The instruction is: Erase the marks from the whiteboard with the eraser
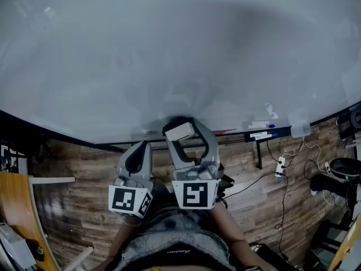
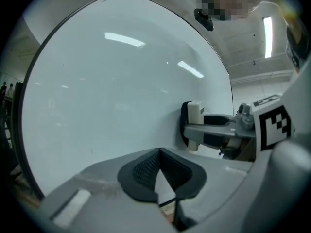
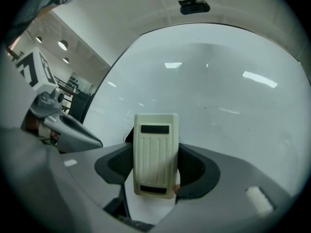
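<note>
Our left gripper (image 2: 160,174) points at the whiteboard (image 1: 169,55), its jaws pressed together on nothing. Just beside it, our right gripper (image 3: 155,166) is clamped on the cream eraser (image 3: 155,152), which sits at the board's lower edge. Farther right, the ledge (image 1: 234,133) holds markers (image 1: 260,135).

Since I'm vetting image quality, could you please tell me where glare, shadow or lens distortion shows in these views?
Head view: a broad shadow dims the board, and its lower edge bows. Left gripper view: ceiling-light reflections streak the board, fisheye curves its edge, corners are black. Right gripper view: similar reflections; the eraser is sharp.
</note>
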